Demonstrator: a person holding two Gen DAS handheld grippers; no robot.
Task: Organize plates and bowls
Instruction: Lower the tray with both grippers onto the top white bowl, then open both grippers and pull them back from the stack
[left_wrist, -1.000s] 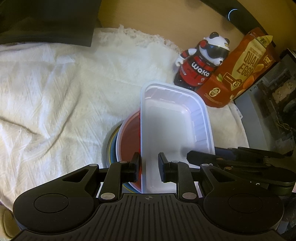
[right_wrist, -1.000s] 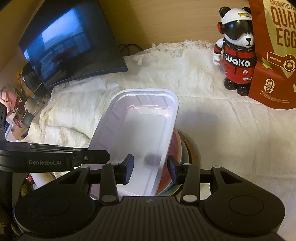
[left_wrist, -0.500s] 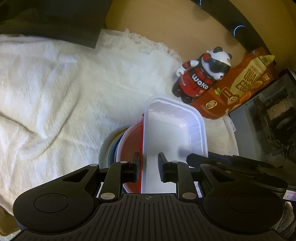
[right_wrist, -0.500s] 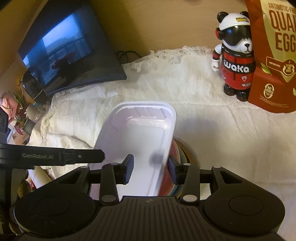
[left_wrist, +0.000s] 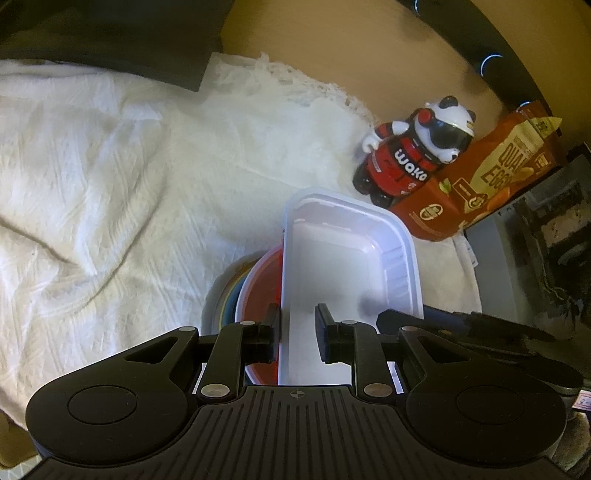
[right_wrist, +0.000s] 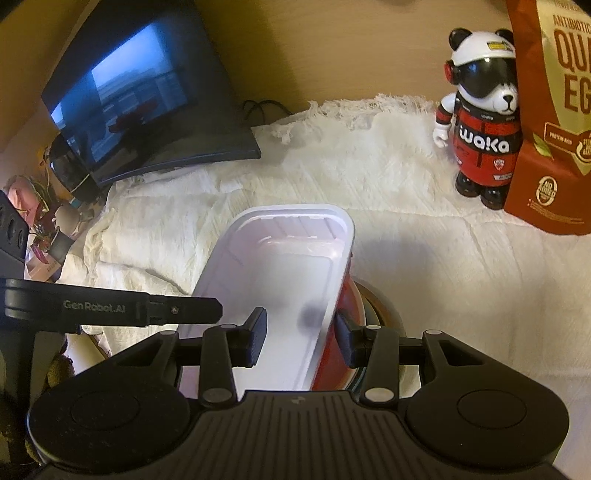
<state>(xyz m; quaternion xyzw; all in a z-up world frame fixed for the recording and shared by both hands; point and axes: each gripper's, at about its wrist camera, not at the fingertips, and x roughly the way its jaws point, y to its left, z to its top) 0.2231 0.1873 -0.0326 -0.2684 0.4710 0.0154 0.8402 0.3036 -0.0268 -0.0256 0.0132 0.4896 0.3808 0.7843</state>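
Observation:
A white rectangular plastic container (left_wrist: 343, 266) sits on top of a red bowl (left_wrist: 264, 284), which rests on a stack of coloured plates (left_wrist: 227, 295) on the white cloth. My left gripper (left_wrist: 297, 338) straddles the container's left wall, jaws part closed around it. My right gripper (right_wrist: 299, 338) straddles the right wall of the container (right_wrist: 280, 280), with the red bowl (right_wrist: 343, 325) under its right finger. Whether either pinches the wall firmly I cannot tell.
A panda figure (right_wrist: 480, 122) and a red egg bag (right_wrist: 554, 122) stand at the back right. A dark monitor (right_wrist: 144, 96) stands at the back left, with small clutter (right_wrist: 48, 221) beside it. The crumpled white cloth (left_wrist: 110, 184) covers the table.
Both grippers and the container have drawn back and up from the back objects, with the left view tilting. The jaws keep the same gap on the container's walls.

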